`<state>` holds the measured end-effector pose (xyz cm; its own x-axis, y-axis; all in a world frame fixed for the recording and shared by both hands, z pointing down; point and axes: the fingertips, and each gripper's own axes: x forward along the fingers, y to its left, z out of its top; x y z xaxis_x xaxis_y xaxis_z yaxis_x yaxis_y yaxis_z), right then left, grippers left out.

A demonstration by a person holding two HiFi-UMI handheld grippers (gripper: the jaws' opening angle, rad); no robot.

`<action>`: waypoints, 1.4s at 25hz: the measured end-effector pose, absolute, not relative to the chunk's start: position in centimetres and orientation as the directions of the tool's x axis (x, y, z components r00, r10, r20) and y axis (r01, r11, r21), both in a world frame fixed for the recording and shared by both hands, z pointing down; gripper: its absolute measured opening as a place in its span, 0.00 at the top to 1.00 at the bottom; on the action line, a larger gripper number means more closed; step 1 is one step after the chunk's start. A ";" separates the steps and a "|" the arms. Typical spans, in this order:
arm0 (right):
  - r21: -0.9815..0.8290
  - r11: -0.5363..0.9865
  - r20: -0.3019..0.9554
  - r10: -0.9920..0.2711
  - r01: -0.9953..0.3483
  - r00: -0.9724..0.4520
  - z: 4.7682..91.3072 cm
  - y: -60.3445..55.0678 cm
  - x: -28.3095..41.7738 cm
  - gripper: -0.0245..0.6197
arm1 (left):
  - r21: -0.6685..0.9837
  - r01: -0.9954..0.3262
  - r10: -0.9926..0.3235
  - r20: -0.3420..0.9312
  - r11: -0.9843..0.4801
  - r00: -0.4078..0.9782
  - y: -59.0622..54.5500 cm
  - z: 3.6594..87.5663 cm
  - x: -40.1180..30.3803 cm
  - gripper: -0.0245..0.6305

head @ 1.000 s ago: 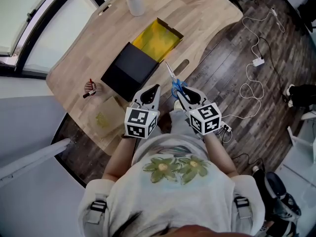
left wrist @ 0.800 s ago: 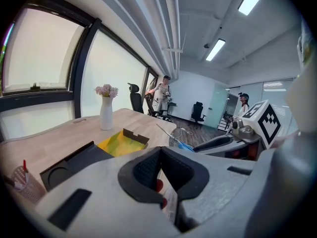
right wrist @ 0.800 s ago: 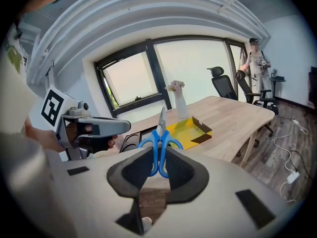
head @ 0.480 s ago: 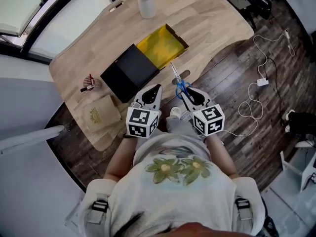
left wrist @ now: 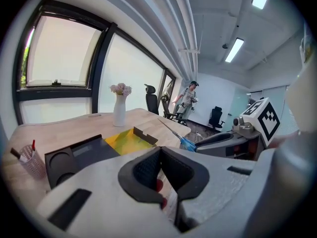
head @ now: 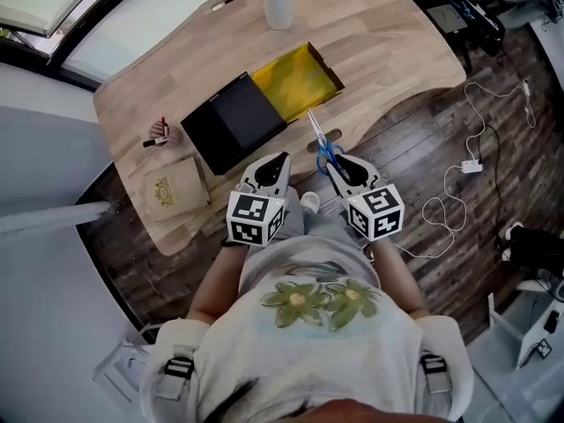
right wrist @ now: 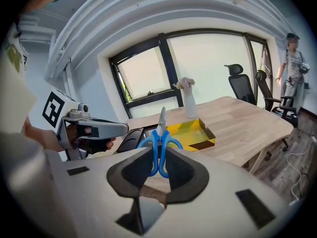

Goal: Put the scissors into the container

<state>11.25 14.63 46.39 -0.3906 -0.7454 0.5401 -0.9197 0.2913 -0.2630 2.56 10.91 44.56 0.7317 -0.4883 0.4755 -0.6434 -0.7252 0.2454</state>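
Blue-handled scissors (head: 322, 146) stick out of my right gripper (head: 339, 167), blades pointing toward the table; the right gripper view shows the jaws shut on the scissors' handles (right wrist: 159, 144). The container is an open box with a yellow inside (head: 296, 75) on the wooden table (head: 388, 33), with its black lid (head: 231, 120) beside it on the left. The scissors' tip hangs near the box's near right corner, above the table edge. My left gripper (head: 271, 171) is held next to the right one, shut with nothing in it (left wrist: 160, 151). The yellow box (right wrist: 191, 130) lies just beyond the blades.
A white vase of flowers (head: 278, 5) stands at the table's far side. A pen cup (head: 159, 132) and a brown paper bag (head: 166, 189) sit at the left. Cables (head: 458, 188) lie on the dark floor to the right. Office chairs (right wrist: 241, 90) and a standing person (right wrist: 293, 63) are further off.
The head view has swung, so the table sits lower and more to the right in the picture. Both grippers stay side by side before the torso; the scissors remain in the right one.
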 end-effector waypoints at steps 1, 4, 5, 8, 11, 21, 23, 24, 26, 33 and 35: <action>-0.265 0.293 0.543 -0.742 -0.919 -0.393 46.5 14.5 11.3 0.84 | 0.249 -0.650 -0.493 0.476 -0.718 0.728 10.7 44.7 2.4 0.95; -0.266 0.295 0.555 -0.731 -0.918 -0.396 46.9 13.9 11.6 0.84 | 0.259 -0.667 -0.506 0.479 -0.699 0.717 9.8 45.1 2.2 0.95; -0.267 0.295 0.558 -0.729 -0.918 -0.396 47.1 13.7 11.7 0.84 | 0.262 -0.670 -0.508 0.480 -0.694 0.715 9.5 45.3 2.2 0.95; -0.269 0.294 0.563 -0.725 -0.917 -0.397 47.3 12.8 12.2 0.84 | 0.269 -0.671 -0.502 0.489 -0.691 0.713 8.5 45.9 2.8 0.95; -0.274 0.282 0.582 -0.713 -0.919 -0.392 47.9 11.9 12.9 0.84 | 0.269 -0.650 -0.473 0.500 -0.711 0.725 8.1 46.3 4.1 0.95; -0.288 0.307 0.609 -0.672 -0.907 -0.421 49.2 7.7 13.2 0.84 | 0.284 -0.641 -0.462 0.498 -0.713 0.734 4.5 46.2 6.1 0.95; -0.278 0.319 0.616 -0.664 -0.906 -0.423 49.4 6.8 13.3 0.84 | 0.281 -0.644 -0.461 0.505 -0.712 0.730 3.9 46.5 6.0 0.95; -0.274 0.326 0.618 -0.661 -0.905 -0.426 49.5 6.3 13.4 0.84 | 0.281 -0.646 -0.462 0.507 -0.709 0.728 3.6 46.6 5.9 0.95; -0.264 0.344 0.623 -0.652 -0.901 -0.431 49.6 5.5 13.3 0.84 | 0.289 -0.655 -0.465 0.513 -0.698 0.722 3.0 46.9 5.5 0.95; -0.219 0.406 0.645 -0.621 -0.887 -0.444 50.0 2.9 13.6 0.84 | 0.286 -0.664 -0.471 0.520 -0.691 0.713 0.9 46.9 5.5 0.95; -0.212 0.426 0.649 -0.611 -0.880 -0.452 50.1 1.9 13.7 0.84 | 0.290 -0.668 -0.474 0.519 -0.685 0.712 0.0 46.9 5.5 0.95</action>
